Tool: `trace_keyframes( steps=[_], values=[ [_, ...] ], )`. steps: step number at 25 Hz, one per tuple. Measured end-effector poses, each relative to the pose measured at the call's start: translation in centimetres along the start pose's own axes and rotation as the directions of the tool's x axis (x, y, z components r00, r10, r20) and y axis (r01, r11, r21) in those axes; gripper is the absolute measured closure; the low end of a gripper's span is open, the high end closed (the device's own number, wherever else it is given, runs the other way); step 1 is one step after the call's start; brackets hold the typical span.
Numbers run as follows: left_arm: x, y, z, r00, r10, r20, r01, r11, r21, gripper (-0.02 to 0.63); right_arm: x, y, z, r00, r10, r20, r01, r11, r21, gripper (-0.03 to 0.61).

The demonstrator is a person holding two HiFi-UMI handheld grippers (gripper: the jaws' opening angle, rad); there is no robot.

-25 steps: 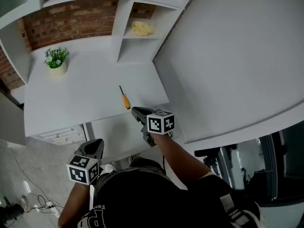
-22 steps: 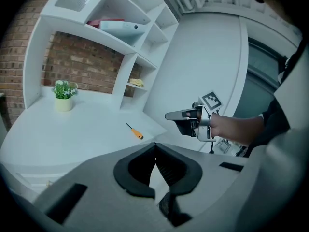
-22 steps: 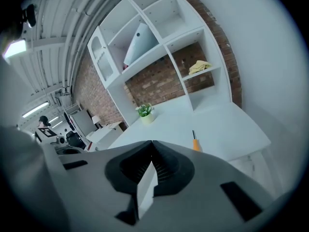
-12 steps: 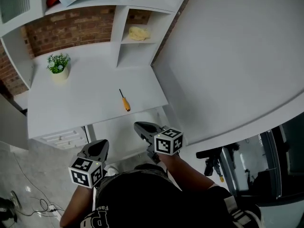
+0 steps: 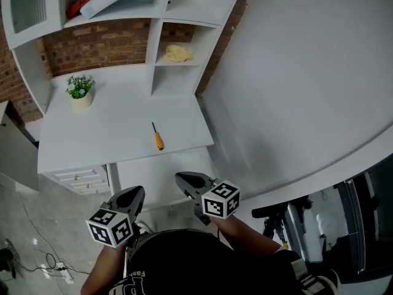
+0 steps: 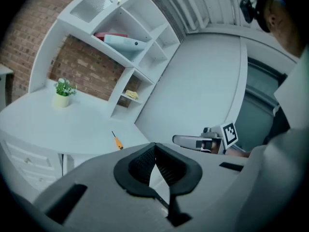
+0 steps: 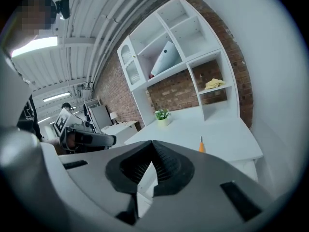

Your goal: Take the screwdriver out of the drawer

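An orange-handled screwdriver lies on the white desk top near its front edge, its dark shaft pointing toward the shelves. It also shows in the left gripper view, screwdriver, and in the right gripper view, screwdriver. My left gripper and my right gripper hang below the desk's front edge, close to the person's body and well short of the screwdriver. Both are shut with nothing between the jaws, as seen at the left gripper and the right gripper.
A small potted plant stands at the desk's back left. White shelves hold a yellow cloth. A drawer unit sits under the desk's left side. A large white wall fills the right.
Both grippers have drawn back from the desk toward the body. The right gripper, close to the screwdriver a second ago, is now farther from it. The screwdriver has not moved.
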State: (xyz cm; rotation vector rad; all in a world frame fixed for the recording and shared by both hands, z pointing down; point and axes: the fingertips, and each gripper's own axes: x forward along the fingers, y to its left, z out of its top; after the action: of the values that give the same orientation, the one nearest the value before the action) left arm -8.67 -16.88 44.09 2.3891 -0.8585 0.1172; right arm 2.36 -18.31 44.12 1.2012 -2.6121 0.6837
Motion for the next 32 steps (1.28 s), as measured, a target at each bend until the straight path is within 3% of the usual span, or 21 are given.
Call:
trace_keyframes(
  steps=[2,6,11,16,22,32],
  values=[
    [0.4,-1.6,-0.7,1.000,-0.001,0.010,0.001,1.000,-0.021,0.598,-1.9,-0.2,-0.3,1.000,0.010,-0.001,-0.010,1.000,-0.002,0.571],
    [0.9,-5.3,-1.4,0.999,0.035,0.023,-0.036,0.999,0.029,0.598,-5.7,-0.2,-0.9,0.999,0.043,-0.010,-0.043,0.998,0.037,0.571],
    [0.8,-10.2,-1.7,0.995,0.072,0.069,-0.079,0.992,0.101,0.598,-9.9,-0.1,-1.1,0.997,0.075,0.001,-0.075,0.997,-0.004,0.572],
    [0.1,-13.9,-4.1,0.992,0.108,0.064,-0.114,0.987,0.113,0.598,-13.6,0.4,-1.9,0.996,0.092,0.016,-0.091,0.994,-0.056,0.572],
    [0.0,-17.0,-6.4,0.986,0.152,0.068,-0.158,0.983,0.097,0.598,-17.1,0.0,-3.6,0.994,0.107,0.031,-0.105,0.991,-0.077,0.572],
    [0.7,-19.8,-8.2,0.984,0.171,0.046,-0.175,0.979,0.106,0.598,-20.9,-1.1,-4.9,0.988,0.113,0.104,-0.113,0.994,-0.002,0.571]
  ],
)
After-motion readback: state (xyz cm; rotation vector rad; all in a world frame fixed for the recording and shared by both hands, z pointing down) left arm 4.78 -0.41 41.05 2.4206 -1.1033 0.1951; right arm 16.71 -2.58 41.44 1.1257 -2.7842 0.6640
